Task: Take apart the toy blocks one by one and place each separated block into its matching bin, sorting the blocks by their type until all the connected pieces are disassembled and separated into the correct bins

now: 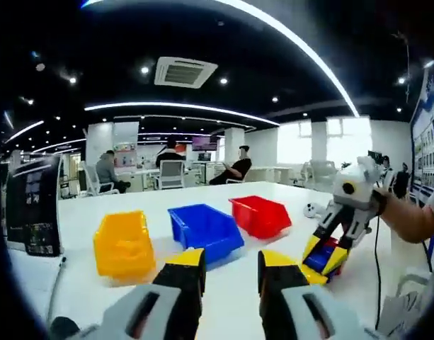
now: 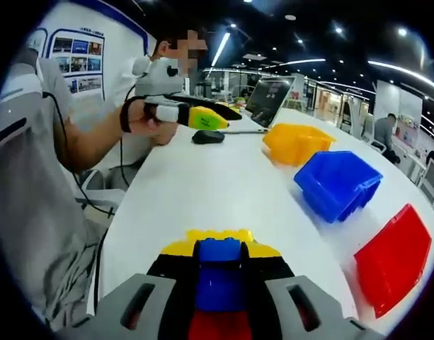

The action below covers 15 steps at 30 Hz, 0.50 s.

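My right gripper (image 2: 218,283) is shut on a stack of joined toy blocks: a blue block (image 2: 219,280) between the jaws, a yellow block (image 2: 217,239) beyond it and a red one (image 2: 220,327) nearest the camera. The left gripper view shows that gripper (image 1: 328,263) at the right with its tips down on the white table (image 1: 224,297), holding the stack (image 1: 318,256). My left gripper (image 1: 231,275) is open, with nothing between its yellow-tipped jaws, above the table in front of the bins. A hand holds it (image 2: 215,117) at the table's far end.
Three bins stand in a row: yellow bin (image 1: 123,244) (image 2: 296,142), blue bin (image 1: 206,230) (image 2: 338,183), red bin (image 1: 260,214) (image 2: 393,258). A laptop (image 2: 266,99) and a mouse (image 2: 207,137) lie near the yellow bin. A black screen (image 1: 34,205) stands at the left. People sit at desks behind.
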Motion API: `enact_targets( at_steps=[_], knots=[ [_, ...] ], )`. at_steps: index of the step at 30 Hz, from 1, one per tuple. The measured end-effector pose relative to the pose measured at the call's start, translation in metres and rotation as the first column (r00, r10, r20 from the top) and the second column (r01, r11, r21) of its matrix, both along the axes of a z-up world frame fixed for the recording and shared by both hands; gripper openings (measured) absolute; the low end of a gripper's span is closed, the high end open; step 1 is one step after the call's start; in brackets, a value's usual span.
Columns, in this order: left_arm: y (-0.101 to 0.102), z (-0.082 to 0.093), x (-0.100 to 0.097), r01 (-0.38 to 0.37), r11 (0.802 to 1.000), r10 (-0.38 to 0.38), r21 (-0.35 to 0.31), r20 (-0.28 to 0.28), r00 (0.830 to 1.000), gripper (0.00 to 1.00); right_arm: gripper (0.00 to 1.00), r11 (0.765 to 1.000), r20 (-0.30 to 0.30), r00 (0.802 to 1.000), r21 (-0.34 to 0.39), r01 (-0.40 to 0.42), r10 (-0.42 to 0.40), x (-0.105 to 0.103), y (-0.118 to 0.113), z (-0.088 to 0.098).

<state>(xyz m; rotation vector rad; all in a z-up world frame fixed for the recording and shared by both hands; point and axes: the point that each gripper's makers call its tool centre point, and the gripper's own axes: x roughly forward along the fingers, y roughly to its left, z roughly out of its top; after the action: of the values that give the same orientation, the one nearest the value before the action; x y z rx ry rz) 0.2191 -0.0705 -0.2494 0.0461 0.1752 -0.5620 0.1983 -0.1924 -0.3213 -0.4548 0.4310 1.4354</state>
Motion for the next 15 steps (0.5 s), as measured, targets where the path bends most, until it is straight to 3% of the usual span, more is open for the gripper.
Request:
enact_targets(
  at_steps=[3,7,12,15],
  knots=[
    [-0.011,-0.006,-0.007,0.041,0.999,-0.041,-0.003,-0.015,0.999,0.31,0.27,1.000,0.042,0.999,-0.003,0.014,-0.014,0.004,-0.008,0.005],
    [-0.022,-0.016,-0.009,0.074,0.997,-0.075,-0.007,-0.051,0.996,0.31,0.30,0.997,0.019,0.998,0.049,0.063,-0.064,0.010,-0.020,0.015],
    [-0.051,-0.021,-0.013,0.169,0.979,-0.180,-0.114,-0.099,0.979,0.32,0.35,0.992,-0.009,0.993,0.040,0.121,-0.121,0.011,-0.035,0.012],
    [-0.070,-0.035,-0.015,0.198,0.976,-0.209,-0.088,-0.147,0.967,0.38,0.36,0.989,-0.032,0.991,0.055,0.135,-0.133,0.009,-0.037,0.013]
  ],
)
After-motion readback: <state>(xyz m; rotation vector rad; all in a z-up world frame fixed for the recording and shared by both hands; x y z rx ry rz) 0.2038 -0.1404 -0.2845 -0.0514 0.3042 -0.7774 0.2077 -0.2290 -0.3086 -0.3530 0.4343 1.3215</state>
